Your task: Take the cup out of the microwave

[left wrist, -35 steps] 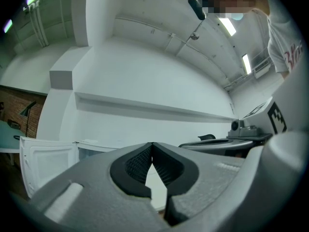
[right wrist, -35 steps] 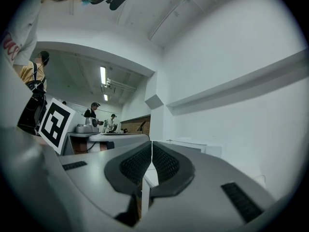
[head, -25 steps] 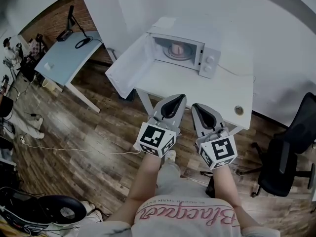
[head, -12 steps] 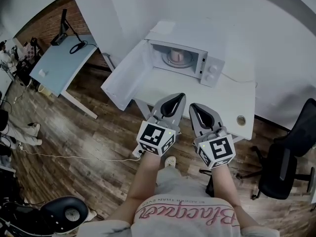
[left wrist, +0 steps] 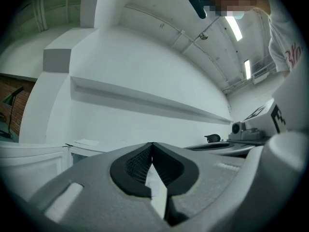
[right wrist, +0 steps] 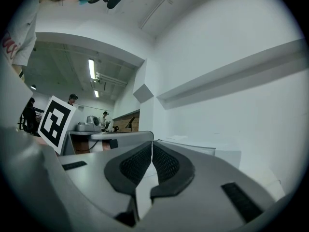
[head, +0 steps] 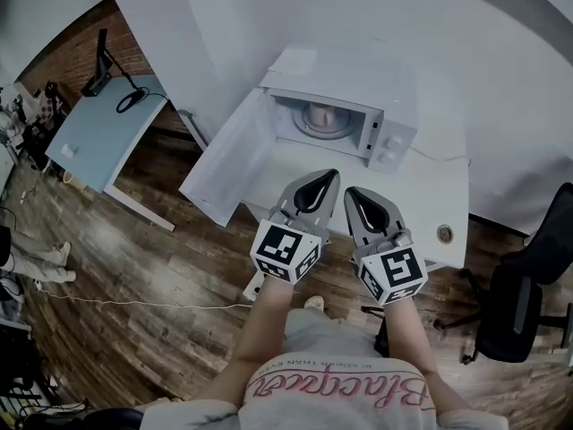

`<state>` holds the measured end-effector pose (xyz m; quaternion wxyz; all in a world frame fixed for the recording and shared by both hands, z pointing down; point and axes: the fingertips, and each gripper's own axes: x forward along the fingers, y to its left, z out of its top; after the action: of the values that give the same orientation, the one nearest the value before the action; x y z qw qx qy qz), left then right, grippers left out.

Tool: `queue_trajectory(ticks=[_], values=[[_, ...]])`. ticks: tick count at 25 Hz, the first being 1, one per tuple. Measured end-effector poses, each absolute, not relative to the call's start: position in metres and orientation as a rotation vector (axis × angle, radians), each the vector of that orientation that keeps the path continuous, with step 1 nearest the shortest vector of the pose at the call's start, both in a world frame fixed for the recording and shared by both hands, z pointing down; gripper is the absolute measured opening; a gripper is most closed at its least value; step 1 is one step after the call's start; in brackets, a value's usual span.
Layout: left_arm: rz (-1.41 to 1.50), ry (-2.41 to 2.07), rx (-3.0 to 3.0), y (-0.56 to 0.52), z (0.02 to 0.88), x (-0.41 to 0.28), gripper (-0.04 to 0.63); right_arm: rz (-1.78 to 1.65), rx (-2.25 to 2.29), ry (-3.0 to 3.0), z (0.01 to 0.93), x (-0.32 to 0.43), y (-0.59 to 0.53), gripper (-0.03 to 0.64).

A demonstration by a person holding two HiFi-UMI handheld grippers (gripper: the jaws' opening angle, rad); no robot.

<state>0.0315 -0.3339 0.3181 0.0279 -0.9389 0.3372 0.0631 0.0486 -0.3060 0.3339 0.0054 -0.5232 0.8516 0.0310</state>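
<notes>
Pale pink cup [head: 319, 115] sits inside white box-shaped microwave [head: 349, 70], its white door [head: 228, 159] swung open. Left gripper [head: 320, 179] and right gripper [head: 352, 193]: jaws closed, empty, above white table [head: 421, 186] front edge

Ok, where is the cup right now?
Head view, upper centre: the pink cup sits inside the open microwave on the white table, ahead of the left gripper and right gripper.
</notes>
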Motion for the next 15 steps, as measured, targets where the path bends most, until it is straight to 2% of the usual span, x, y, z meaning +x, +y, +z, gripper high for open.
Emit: queue_trajectory(ticks=[15], values=[[0.183,1.084,-2.926,-0.403,0.343,-0.005,0.006,-0.009,-1.677,2.624,0.351,0.032,-0.373,0.014]])
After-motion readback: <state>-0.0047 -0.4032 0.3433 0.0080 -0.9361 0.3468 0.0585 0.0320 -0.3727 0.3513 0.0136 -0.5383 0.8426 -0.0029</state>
